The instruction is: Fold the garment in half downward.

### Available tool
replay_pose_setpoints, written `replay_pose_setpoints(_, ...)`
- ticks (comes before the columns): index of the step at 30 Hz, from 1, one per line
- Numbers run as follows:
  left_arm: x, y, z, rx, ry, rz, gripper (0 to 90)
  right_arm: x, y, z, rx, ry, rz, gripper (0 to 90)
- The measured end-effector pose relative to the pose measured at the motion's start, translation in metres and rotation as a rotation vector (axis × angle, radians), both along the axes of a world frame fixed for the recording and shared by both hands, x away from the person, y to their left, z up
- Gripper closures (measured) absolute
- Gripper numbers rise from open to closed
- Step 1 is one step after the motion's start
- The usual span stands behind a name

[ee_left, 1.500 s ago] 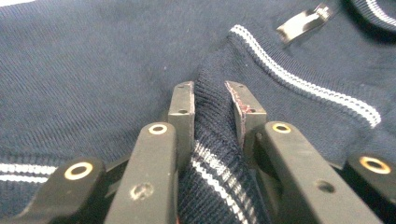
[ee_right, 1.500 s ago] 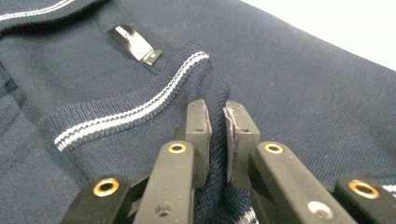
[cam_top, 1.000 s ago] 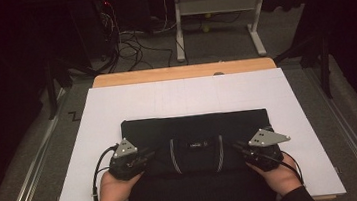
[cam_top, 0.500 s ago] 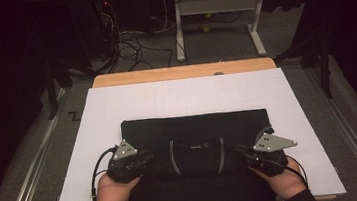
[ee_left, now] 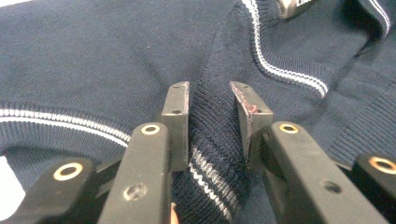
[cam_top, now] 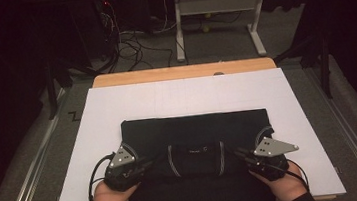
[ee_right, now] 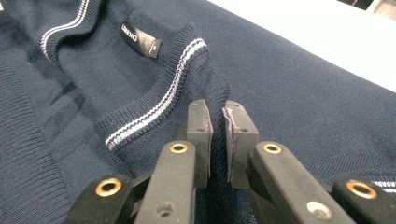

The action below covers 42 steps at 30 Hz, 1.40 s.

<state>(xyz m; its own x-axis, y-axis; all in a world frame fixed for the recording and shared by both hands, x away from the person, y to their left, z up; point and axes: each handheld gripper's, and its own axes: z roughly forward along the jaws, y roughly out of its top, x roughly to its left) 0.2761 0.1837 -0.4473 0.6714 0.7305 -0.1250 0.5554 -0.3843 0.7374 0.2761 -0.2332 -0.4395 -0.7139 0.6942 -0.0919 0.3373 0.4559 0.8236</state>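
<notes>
High view: you have one dark navy sweater (cam_top: pixel 194 129) lying flat on the white sheet (cam_top: pixel 186 97), in the near half of it, with the neck opening turned toward you. There is one label (ee_right: pixel 140 40) inside the neck, and a pair of thin white stripes runs around the collar (ee_right: pixel 159 109) (the same striped trim shows on a ribbed edge in the left gripper view).

You hold two grippers, one in each hand. Your left gripper (cam_top: pixel 146 167) is at the left end of the collar. In the left gripper view its jaws stand on both sides of a ribbed, striped fold (ee_left: pixel 210 140) of the knit, and the fold fills the gap between them, so it grips the sweater there. Your right gripper (cam_top: pixel 242 155) is at the right end of the collar. In the right gripper view its jaws are nearly together with a thin ridge of the fabric pinched between them, so it also holds the sweater.

Around it, the sheet covers one wooden table (cam_top: pixel 183 72), whose far edge stays bare. Beyond the table stands one white metal frame (cam_top: pixel 217 11) on the floor, and a bundle of cables (cam_top: pixel 130 42) lies beside it. Nothing lies on the sweater, and nothing stands between your grippers and the collar.
</notes>
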Motion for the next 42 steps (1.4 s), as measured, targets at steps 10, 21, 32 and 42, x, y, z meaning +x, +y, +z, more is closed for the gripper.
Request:
replay_pose_setpoints(10, -0.007, 0.005, -0.001, 0.001, -0.036, 0.033, 65.0, -0.006, -0.002, 0.001, 0.008, -0.003, 0.012, 82.8)
replay_pose_setpoints(21, -0.018, 0.006, -0.006, -0.016, -0.023, -0.001, 65.8, -0.015, -0.003, 0.0, 0.01, -0.002, 0.029, 82.8)
replay_pose_setpoints(32, -0.038, 0.001, -0.01, 0.001, -0.023, -0.049, 65.6, -0.028, -0.005, -0.002, 0.015, 0.008, 0.055, 82.5)
replay_pose_setpoints(42, -0.053, 0.004, -0.008, -0.007, -0.034, -0.062, 62.9, -0.044, -0.008, -0.003, 0.012, 0.015, 0.072, 82.2)
